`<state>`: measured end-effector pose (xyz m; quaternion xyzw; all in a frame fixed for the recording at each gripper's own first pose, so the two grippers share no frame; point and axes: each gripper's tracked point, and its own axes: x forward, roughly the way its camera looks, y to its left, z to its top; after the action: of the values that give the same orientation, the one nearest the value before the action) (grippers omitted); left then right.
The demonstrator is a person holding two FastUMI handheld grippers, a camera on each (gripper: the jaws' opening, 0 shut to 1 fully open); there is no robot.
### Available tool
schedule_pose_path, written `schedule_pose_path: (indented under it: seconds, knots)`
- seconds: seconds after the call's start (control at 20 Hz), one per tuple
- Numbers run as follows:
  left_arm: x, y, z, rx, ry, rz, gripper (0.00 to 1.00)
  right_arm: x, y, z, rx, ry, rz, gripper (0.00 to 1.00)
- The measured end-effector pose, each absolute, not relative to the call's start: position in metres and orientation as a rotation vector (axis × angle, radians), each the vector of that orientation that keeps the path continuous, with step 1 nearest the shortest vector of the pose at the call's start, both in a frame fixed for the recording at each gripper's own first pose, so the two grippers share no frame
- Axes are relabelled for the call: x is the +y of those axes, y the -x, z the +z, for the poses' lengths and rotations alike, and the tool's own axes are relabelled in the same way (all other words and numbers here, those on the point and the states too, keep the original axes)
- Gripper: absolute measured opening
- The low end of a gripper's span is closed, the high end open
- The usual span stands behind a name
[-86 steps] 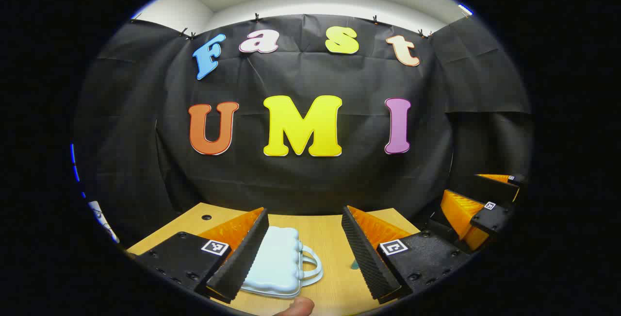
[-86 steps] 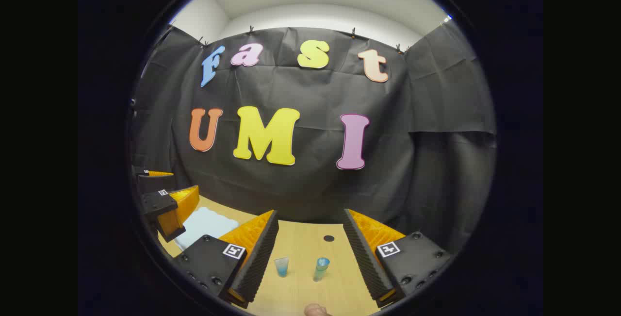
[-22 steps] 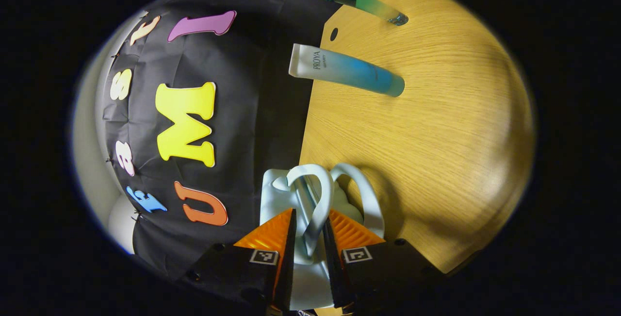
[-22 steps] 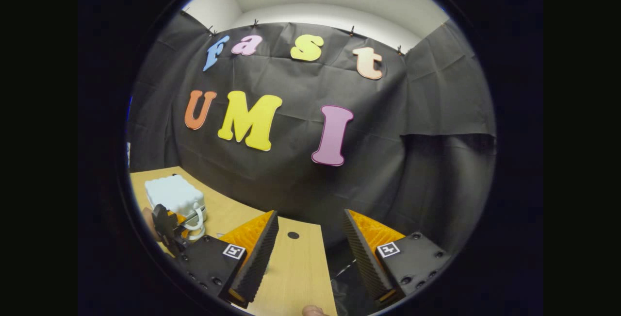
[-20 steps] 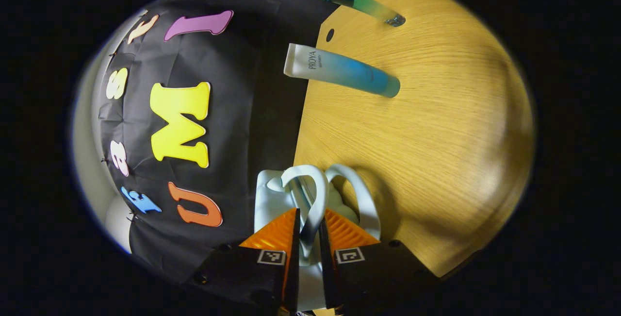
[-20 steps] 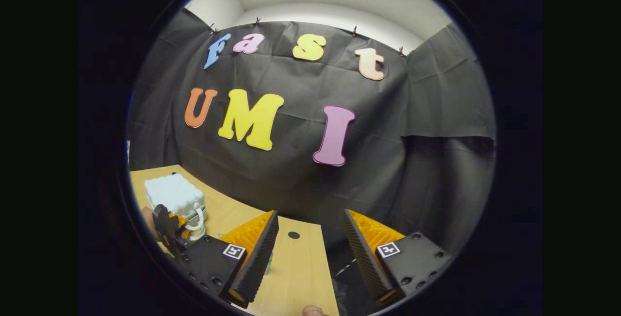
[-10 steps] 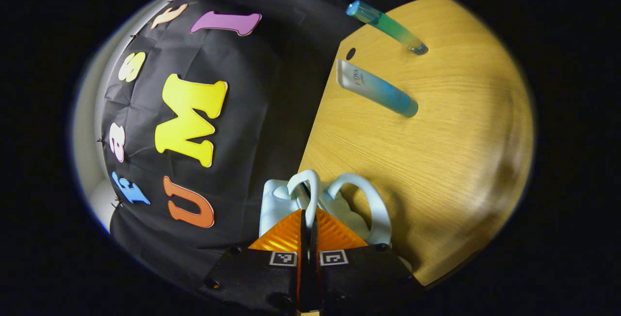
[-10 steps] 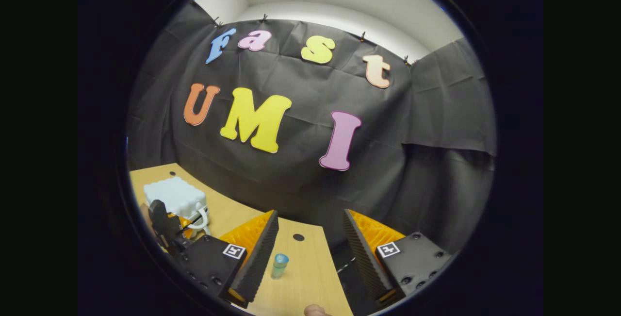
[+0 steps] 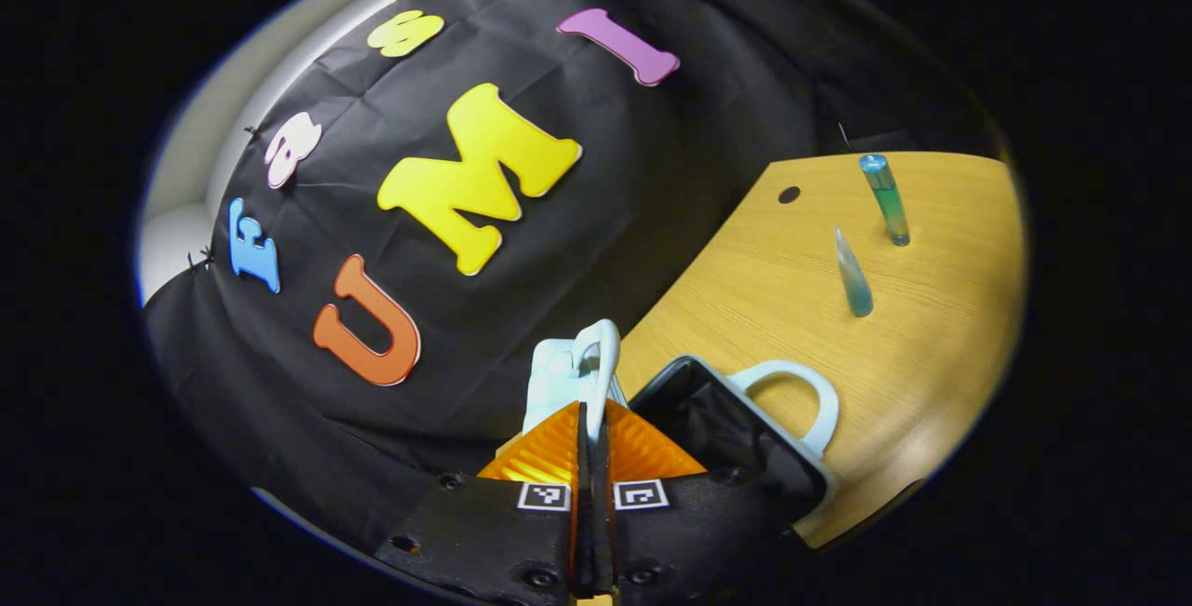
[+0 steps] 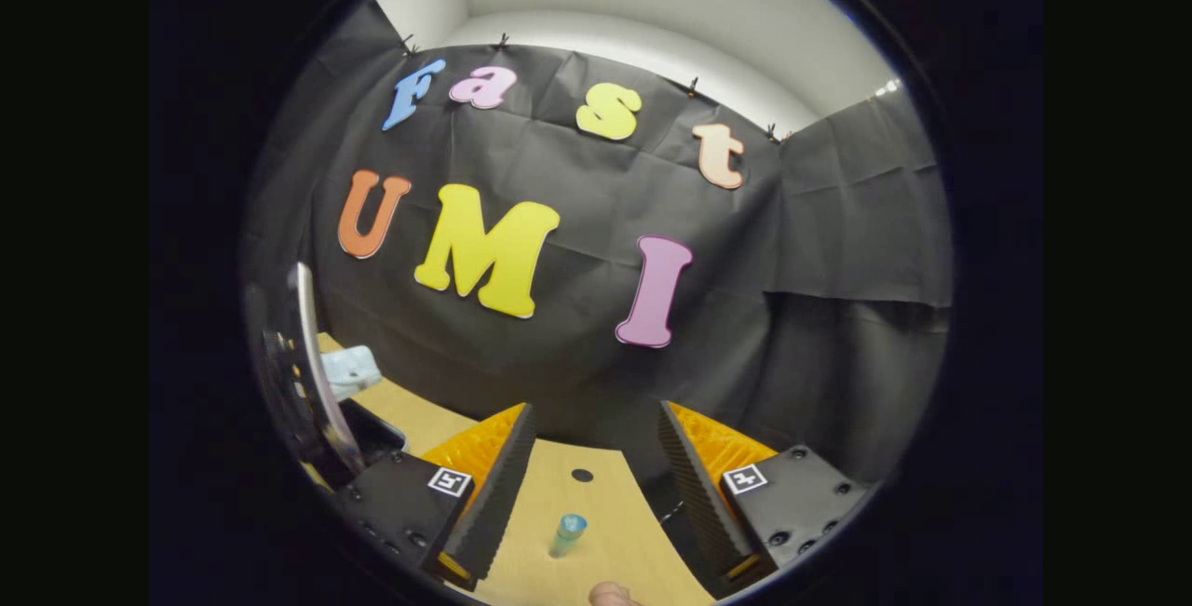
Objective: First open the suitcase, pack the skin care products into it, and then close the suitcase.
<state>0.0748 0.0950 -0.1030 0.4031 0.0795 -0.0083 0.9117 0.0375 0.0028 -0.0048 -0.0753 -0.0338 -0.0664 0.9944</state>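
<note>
My left hand-held gripper (image 9: 590, 457) is clenched tight on the lid handle (image 9: 601, 366) of the suitcase (image 9: 745, 429). The lid (image 9: 557, 378) is lifted up and the dark inside shows. The suitcase sits on the table (image 9: 773, 280). A blue tube (image 9: 851, 276) stands past the suitcase, well apart from it. A little bottle (image 9: 885, 196) stands just beyond the tube, farther from the suitcase. My right hand-held gripper (image 10: 594, 485) is spread wide with nothing in it. The bottle stands on the table between its fingers (image 10: 484, 504).
</note>
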Motion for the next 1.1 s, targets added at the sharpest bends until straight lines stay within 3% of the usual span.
schedule_pose_path:
  seconds: [0.35,0.6,0.75,1.1]
  knots:
    - [0.212,-0.071,-0.063,0.101,-0.705,0.096,0.02,0.080,-0.050,-0.019,0.011,0.118,-0.092,0.80]
    - [0.296,-0.078,-0.072,0.085,-0.670,0.129,0.02,0.115,-0.053,-0.021,0.054,0.102,-0.091,0.79]
    - [0.344,-0.087,-0.085,0.079,-0.581,0.133,0.02,0.119,-0.057,-0.020,0.073,0.117,-0.111,0.79]
    - [0.453,-0.095,-0.179,0.264,-0.325,0.216,0.03,0.120,-0.063,-0.020,0.127,0.118,-0.168,0.79]
